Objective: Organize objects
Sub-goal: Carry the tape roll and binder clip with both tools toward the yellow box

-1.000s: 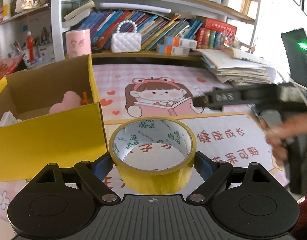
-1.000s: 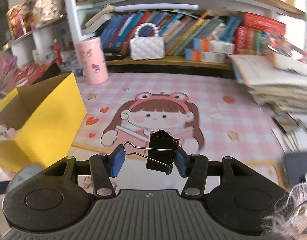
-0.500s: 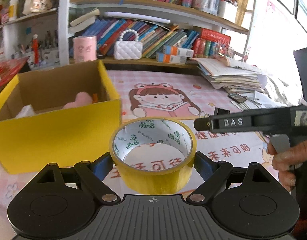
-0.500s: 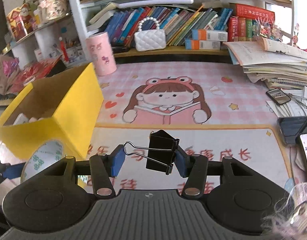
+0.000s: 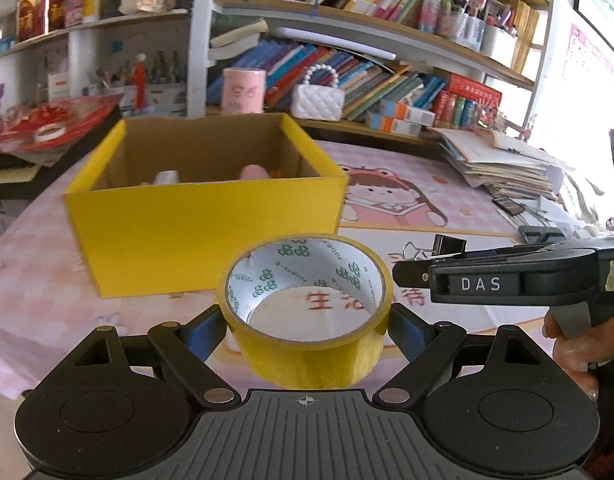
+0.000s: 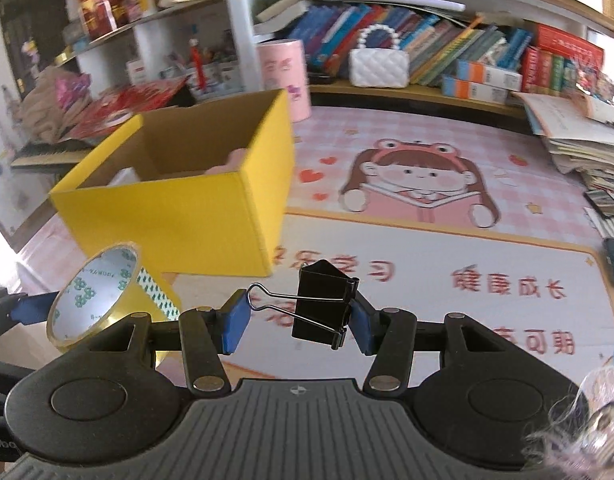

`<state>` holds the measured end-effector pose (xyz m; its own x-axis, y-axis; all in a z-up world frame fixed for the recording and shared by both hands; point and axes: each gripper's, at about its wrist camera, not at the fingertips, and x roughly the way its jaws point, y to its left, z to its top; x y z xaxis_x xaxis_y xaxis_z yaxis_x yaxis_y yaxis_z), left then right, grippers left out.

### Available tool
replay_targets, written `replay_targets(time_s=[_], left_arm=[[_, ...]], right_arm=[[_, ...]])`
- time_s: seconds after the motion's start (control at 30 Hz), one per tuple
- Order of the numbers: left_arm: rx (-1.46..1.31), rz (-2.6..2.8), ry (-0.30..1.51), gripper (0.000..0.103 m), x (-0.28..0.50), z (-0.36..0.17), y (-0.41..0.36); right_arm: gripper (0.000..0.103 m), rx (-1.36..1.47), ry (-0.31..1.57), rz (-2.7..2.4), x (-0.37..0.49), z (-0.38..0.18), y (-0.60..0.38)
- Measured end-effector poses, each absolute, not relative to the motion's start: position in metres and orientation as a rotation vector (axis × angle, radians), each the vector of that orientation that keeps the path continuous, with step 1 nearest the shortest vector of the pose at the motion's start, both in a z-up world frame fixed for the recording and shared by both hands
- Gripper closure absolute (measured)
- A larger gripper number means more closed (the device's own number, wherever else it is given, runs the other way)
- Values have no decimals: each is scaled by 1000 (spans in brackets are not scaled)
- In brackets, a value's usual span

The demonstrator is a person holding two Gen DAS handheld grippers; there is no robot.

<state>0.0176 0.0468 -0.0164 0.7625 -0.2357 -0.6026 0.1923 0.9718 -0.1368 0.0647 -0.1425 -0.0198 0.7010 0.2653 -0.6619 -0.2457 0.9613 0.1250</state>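
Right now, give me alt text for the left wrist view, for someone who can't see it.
The left gripper holds a yellow tape roll in front of an open yellow box on a pink cartoon mat. At right, the right gripper carries a black binder clip; bookshelves stand behind.

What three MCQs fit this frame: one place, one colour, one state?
1. Where is the box from the tape, in the left wrist view?
A. behind it, leftward
B. right of it
C. under it

2. What colour is the clip?
A. black
B. red
C. white

3. What is the state of the right gripper?
A. open, empty
B. shut on the clip
C. out of view

Key: 1 A, the box sits beyond the tape, to the left. 2 A, its body is black. 3 B, its fingers clamp the clip.
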Motion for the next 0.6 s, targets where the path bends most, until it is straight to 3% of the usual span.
replay_targets(time_s=[0.6], left_arm=[[-40, -200, 594, 14, -17, -3, 112]], right_arm=[[53, -2, 691, 349, 25, -16, -64]])
